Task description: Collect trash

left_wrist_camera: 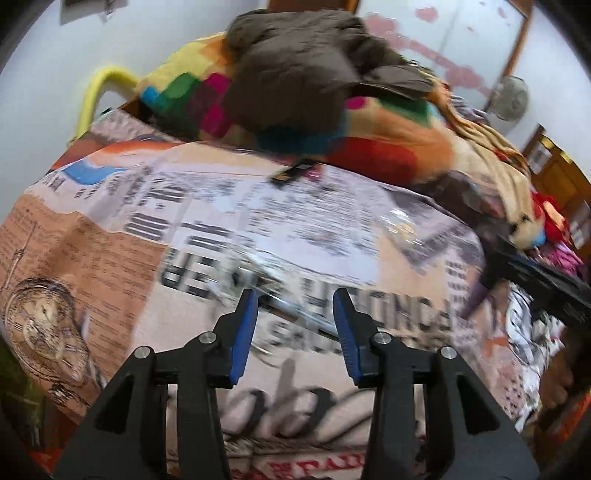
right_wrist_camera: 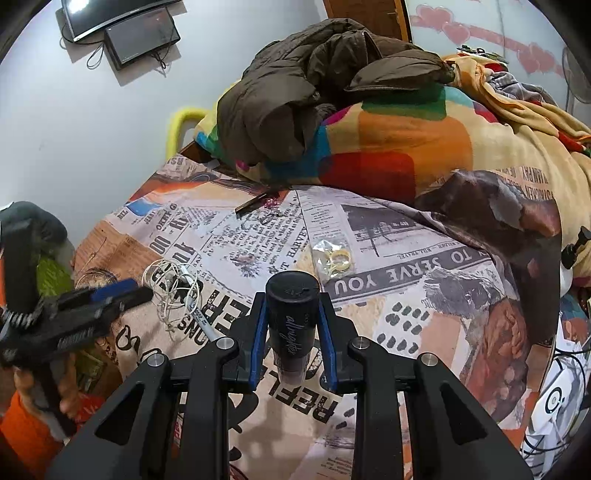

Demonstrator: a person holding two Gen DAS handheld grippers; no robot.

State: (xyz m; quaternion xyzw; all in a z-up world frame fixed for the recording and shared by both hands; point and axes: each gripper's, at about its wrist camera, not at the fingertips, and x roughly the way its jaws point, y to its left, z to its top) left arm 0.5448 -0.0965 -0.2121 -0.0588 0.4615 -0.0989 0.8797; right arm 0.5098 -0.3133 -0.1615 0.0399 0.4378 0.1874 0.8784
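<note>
A bed covered by a newspaper-print sheet point(right_wrist_camera: 369, 229) fills most of both views. Across the upper part of each frame lies a multicoloured blanket point(right_wrist_camera: 399, 147) in orange, red, green and blue patches, and a brown jacket point(right_wrist_camera: 314, 85) is heaped on top of it, upper centre. In the upper left of the right wrist view two dark screens point(right_wrist_camera: 122, 26) hang on the pale wall.

At the bottom centre of the right wrist view the right gripper point(right_wrist_camera: 291, 310) is closed on a black cylindrical container point(right_wrist_camera: 293, 317) with script lettering, the blue pads pressing its two sides. At the left edge of that view a hand point(right_wrist_camera: 62, 391) with an orange sleeve holds the left gripper point(right_wrist_camera: 125, 291), which reaches in over the sheet toward a tangle of white cord point(right_wrist_camera: 170, 284); a pen point(right_wrist_camera: 201, 317) lies just under the tangle, slanting toward the lower centre.

In the blurred left wrist view the left gripper point(left_wrist_camera: 295, 299) stands partly open at bottom centre, nothing between its pads, above a smeared shiny streak on the sheet that I cannot identify.

Just above the black container, centre of the right wrist view, lies a small clear packet point(right_wrist_camera: 332, 258) with yellowish rings inside. Higher up, near the blanket's edge, rests a thin dark stick-like object point(right_wrist_camera: 253, 202).
</note>
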